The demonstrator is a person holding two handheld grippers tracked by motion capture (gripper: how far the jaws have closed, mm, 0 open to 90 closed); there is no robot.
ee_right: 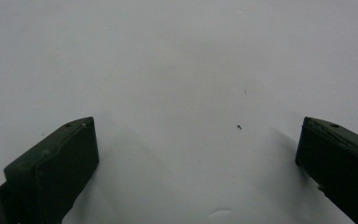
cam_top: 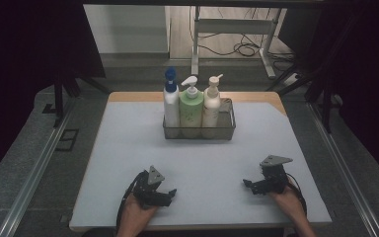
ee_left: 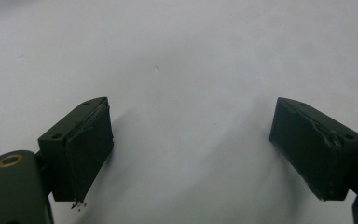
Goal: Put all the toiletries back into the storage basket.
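Table (cam_top: pixel 128 148) topped with a matt, smooth pale grey sheet, wood edge at far side. Basket (cam_top: pixel 229 129) dark wire mesh metal. Three pump bottles (cam_top: pixel 191 106) smooth plastic, slight sheen. Jaws matt black plastic, pads (ee_left: pixel 91 147) scuffed, rubbery.

**What the frames are keeping out of reach**

The wire basket (cam_top: pixel 229 129) is screening the lower parts of the three pump bottles (cam_top: pixel 191 106), and their labels are reading too small to make out. The person's forearms are running off the bottom edge of the high view. In both gripper views, the jaw bases are getting cut off by the lower edge.
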